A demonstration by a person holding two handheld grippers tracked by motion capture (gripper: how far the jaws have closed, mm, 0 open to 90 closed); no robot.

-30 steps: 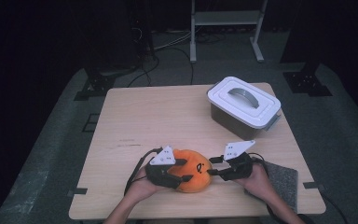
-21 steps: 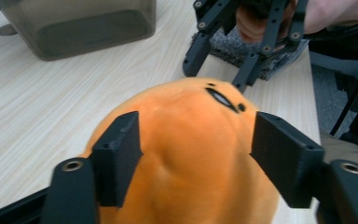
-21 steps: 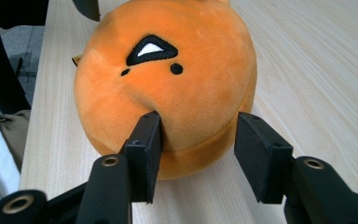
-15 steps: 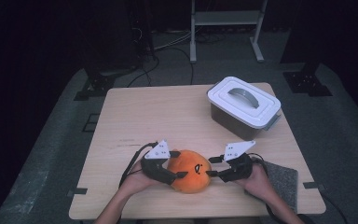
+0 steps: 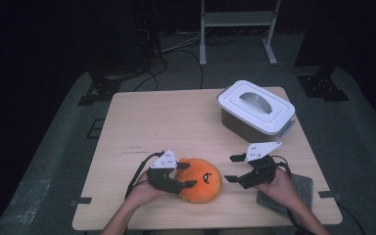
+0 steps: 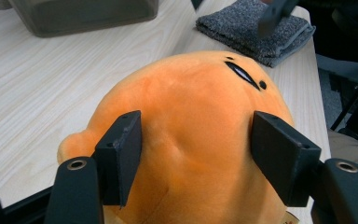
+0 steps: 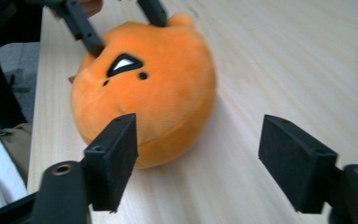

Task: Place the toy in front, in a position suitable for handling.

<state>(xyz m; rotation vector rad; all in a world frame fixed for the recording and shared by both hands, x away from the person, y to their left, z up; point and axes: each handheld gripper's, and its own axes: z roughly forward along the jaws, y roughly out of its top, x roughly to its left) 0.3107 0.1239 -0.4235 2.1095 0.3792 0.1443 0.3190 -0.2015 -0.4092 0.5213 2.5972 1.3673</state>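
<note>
Two hand-held grippers flank an orange plush toy [image 5: 201,179] lying near the front edge of a pale wooden table [image 5: 176,122], seen from the high view. Left gripper [image 5: 186,175] sits against the toy's left side, one jaw over the top of the plush and the other along its near flank; in the left gripper view its two black pads bracket the soft body [image 6: 196,140], and its jaws have just been closing, with the toy between them, the left pad pressed against the fabric and the right one at the toy's edge. Right gripper [image 5: 232,169] hangs just to the toy's right, apart from it, its jaws spread wide and having just been opening; in the right gripper view the plush [image 7: 144,88] lies ahead and to the left of the pads, with bare tabletop between them and nothing held. The toy's small black-stitched face points toward the right gripper. A grey folded cloth [image 5: 286,191] lies under the person's right hand near the table's right front corner, and a lidded white container [image 5: 256,108] with a grey handle stands toward the far right of the table, well apart from the toy.
</note>
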